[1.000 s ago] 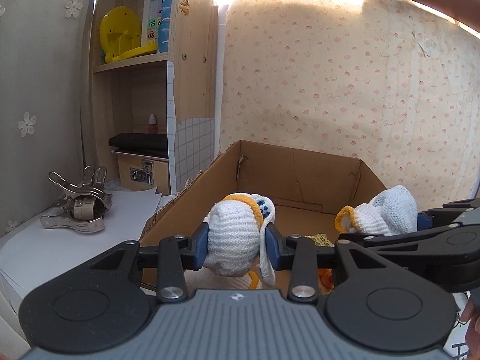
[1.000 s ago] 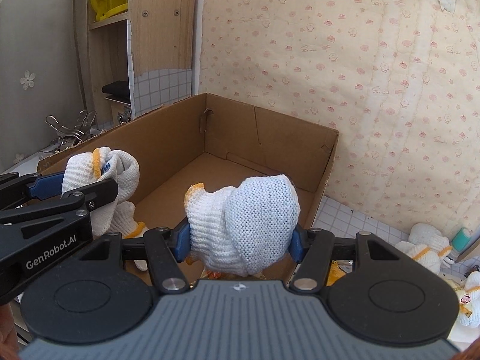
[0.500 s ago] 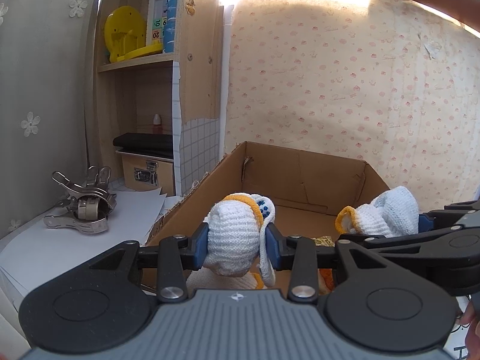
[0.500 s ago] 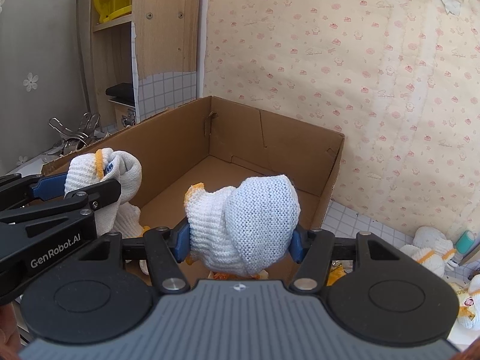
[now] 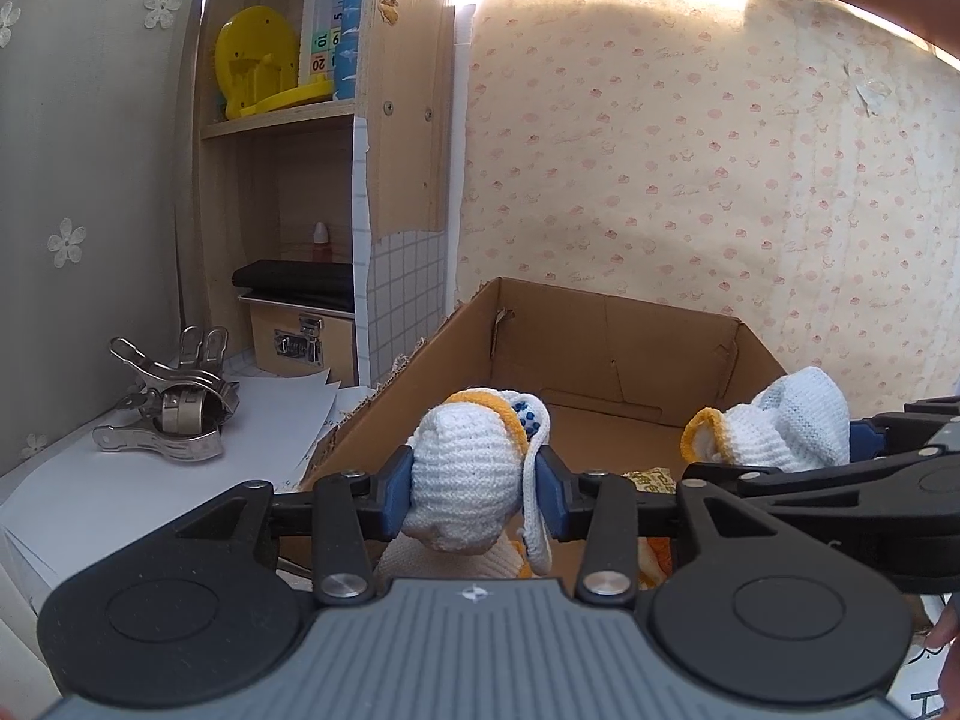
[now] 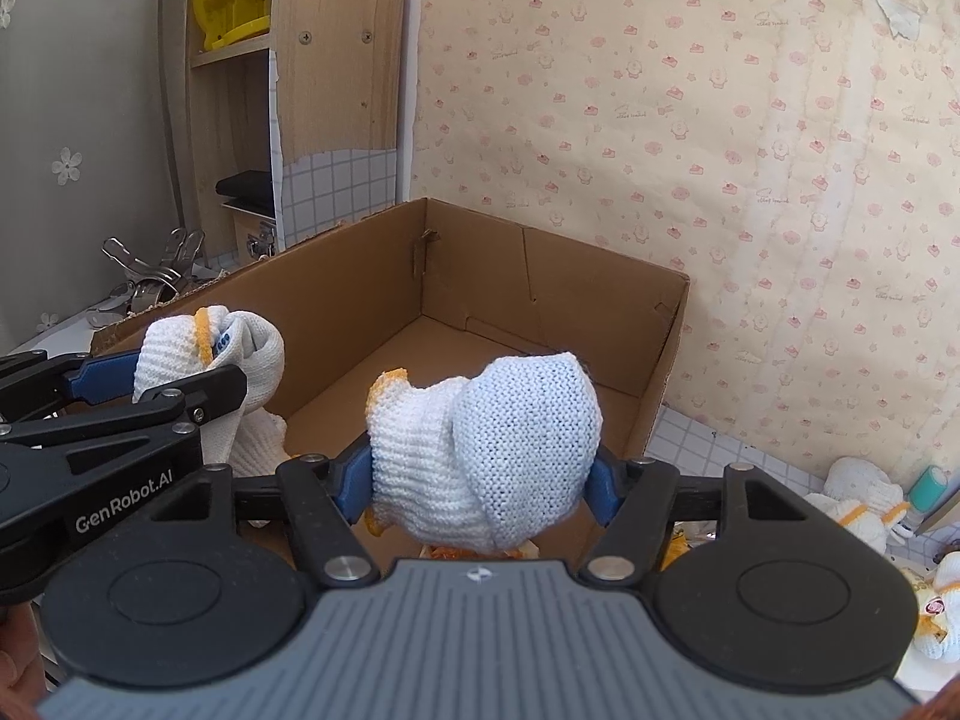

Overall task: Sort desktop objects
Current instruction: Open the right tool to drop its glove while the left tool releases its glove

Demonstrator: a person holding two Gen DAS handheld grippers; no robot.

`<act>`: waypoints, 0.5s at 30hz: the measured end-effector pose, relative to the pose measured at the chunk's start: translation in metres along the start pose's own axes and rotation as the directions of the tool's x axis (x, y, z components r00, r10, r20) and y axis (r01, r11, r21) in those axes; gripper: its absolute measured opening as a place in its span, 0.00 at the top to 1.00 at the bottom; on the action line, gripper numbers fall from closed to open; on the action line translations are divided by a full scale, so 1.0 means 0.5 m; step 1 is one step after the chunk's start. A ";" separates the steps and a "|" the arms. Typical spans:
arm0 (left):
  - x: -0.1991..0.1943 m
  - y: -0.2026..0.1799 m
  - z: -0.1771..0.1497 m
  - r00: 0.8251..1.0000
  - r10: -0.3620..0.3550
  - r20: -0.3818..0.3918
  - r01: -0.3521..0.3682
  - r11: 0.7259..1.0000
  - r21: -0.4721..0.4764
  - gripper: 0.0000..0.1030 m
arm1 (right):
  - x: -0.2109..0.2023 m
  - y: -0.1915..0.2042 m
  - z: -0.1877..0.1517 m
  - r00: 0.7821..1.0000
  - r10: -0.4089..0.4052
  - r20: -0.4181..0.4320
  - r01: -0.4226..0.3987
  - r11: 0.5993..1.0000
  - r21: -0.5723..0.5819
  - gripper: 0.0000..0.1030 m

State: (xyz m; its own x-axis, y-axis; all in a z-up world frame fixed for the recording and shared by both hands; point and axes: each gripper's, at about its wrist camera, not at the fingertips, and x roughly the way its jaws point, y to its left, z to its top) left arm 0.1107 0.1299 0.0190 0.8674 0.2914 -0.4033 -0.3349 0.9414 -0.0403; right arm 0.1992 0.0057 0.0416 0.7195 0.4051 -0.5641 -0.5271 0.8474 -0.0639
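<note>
Gloves are held over the cardboard box (image 6: 372,294) at frame centre: left gripper (image 5: 474,483) clenched on one rolled glove (image 5: 462,480), right gripper (image 6: 480,480) clenched on another glove (image 6: 498,444). Step in hand, as judged: carry to box. Next move calls for lowering inside the walls, then releasing both.

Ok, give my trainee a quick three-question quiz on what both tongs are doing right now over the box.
1. True or false: the left tongs are empty.
2. What do the right tongs grip? A) metal clips B) rolled white knit glove C) yellow toy
3. Fill in: both gloves hang above the open ___.

Key: 1 false, they clamp a rolled orange-trimmed glove. 2 B, the rolled white knit glove. 3 cardboard box. The metal clips lie on white paper left of it.
</note>
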 end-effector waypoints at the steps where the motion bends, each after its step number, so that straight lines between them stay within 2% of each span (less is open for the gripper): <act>1: 0.000 0.001 0.000 1.000 0.000 0.000 0.000 1.000 0.001 0.55 | -0.002 0.000 0.000 1.000 0.002 0.003 -0.002 1.000 0.000 0.34; 3: 0.000 0.001 -0.001 1.000 0.005 -0.002 -0.005 1.000 0.002 0.53 | -0.005 0.000 -0.001 1.000 0.002 0.010 -0.002 1.000 -0.001 0.28; 8: -0.004 0.004 0.000 1.000 0.009 0.003 -0.009 1.000 -0.002 0.53 | -0.017 0.001 0.000 0.999 -0.011 0.033 0.011 1.000 -0.006 0.24; 15: -0.012 0.003 0.003 1.000 0.016 0.013 -0.016 1.000 0.006 0.52 | -0.030 -0.003 -0.003 0.999 -0.012 0.050 0.012 1.000 0.001 0.23</act>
State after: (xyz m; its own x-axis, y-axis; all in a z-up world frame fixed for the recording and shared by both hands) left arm 0.1057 0.1298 0.0227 0.8668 0.3085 -0.3917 -0.3466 0.9376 -0.0285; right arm 0.1884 -0.0020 0.0492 0.7480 0.4113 -0.5210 -0.5178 0.8526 -0.0704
